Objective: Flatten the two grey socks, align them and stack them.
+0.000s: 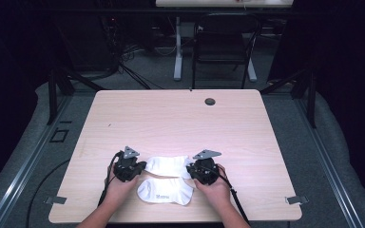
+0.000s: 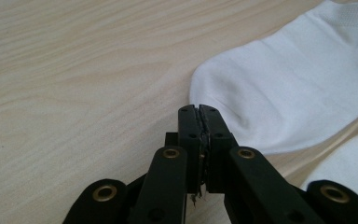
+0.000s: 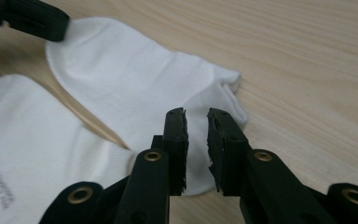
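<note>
Two white ankle socks lie flat near the table's front edge, the farther sock (image 1: 167, 165) just beyond the nearer sock (image 1: 165, 191), which has small grey print. My left gripper (image 1: 141, 167) is at the farther sock's toe end; up close its jaws (image 2: 199, 110) are pressed shut, tips against the edge of that sock (image 2: 298, 84), with no cloth seen between them. My right gripper (image 1: 190, 169) hovers at the cuff end. Its jaws (image 3: 196, 122) stand slightly apart over the sock (image 3: 135, 79). The left gripper (image 3: 61, 24) rests on the far toe corner.
The wooden table (image 1: 180, 118) is bare beyond the socks, apart from a round cable grommet (image 1: 210, 101) near its far edge. A black chair (image 1: 223, 42) and a desk leg (image 1: 177, 52) stand on the floor behind it. A person's hands hold both grippers.
</note>
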`<state>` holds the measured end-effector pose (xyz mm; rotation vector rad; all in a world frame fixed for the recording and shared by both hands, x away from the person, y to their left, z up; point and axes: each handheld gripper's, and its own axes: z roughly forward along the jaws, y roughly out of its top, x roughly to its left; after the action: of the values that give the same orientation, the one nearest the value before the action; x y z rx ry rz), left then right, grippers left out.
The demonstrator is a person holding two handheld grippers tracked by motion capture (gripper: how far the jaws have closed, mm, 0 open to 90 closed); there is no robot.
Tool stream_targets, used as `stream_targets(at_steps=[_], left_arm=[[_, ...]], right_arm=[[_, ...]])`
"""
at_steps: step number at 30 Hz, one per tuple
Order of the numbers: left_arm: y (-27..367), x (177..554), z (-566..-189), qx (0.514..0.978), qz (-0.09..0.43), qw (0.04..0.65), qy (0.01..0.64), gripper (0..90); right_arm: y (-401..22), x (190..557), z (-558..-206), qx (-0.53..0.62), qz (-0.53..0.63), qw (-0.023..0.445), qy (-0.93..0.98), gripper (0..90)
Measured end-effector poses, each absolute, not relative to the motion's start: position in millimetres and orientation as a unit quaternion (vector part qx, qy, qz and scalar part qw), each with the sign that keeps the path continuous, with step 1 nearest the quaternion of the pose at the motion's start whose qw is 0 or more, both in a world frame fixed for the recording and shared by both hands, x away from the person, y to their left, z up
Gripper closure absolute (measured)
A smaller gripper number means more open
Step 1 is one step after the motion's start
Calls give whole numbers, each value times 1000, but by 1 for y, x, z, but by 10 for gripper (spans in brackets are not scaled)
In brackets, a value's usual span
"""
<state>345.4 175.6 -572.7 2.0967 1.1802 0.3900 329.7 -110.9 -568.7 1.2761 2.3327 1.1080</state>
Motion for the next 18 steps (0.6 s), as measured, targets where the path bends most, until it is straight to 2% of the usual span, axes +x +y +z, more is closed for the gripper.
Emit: stream_targets(at_steps=[3,8,11,18], left_arm=[[179,345,-572,804,150,346,459,873],[182,345,-569,801,150,351,460,825],[185,344,-566,798,152,359,460,820],[186,344,-565,796,152,366,458,820]], right_arm=[[-104,316,-554,418,396,110,810,782],[-91,298,-547,387,393,102,828,795],[-88,287,-553,378,384,84,839,800],[-83,281,-571,367,351,80,858,811]])
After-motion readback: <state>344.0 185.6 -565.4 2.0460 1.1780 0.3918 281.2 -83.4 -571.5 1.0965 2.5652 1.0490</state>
